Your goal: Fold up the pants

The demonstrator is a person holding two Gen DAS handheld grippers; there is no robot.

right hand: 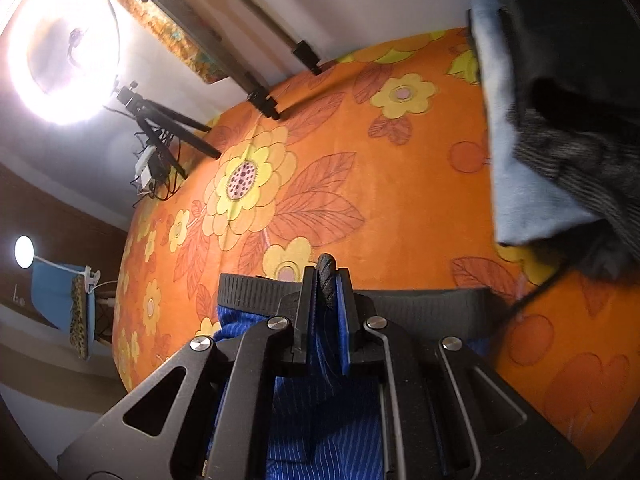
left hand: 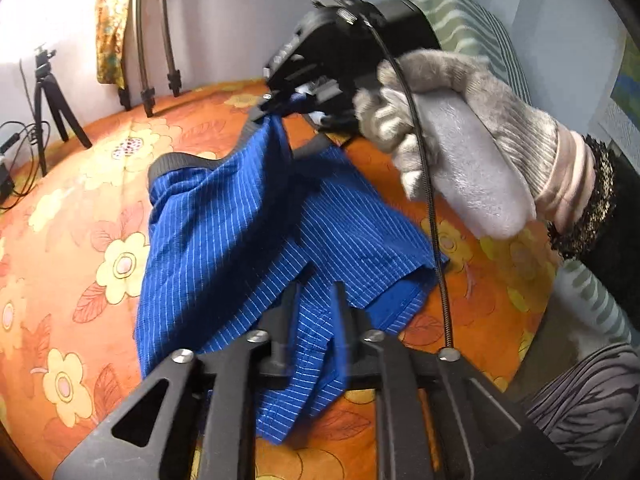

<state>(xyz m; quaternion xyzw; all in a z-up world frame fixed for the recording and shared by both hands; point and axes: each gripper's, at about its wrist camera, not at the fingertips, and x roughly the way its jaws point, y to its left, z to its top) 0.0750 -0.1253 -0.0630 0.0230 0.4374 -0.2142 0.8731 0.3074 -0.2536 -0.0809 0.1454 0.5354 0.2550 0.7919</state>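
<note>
Both sets of jaws are clenched on cloth: the right gripper [right hand: 327, 304] pinches the dark elastic waistband [right hand: 256, 295], and the left gripper [left hand: 314, 312] nips a hem of the blue striped pants [left hand: 224, 232]. The pants hang slack between them and partly rest on the orange floral bedspread [left hand: 80, 208]. The fabric looks light, thin and limp, so it will probably sag and crease freely; the thicker waistband and stitched hems seem the surest places to hold.
</note>
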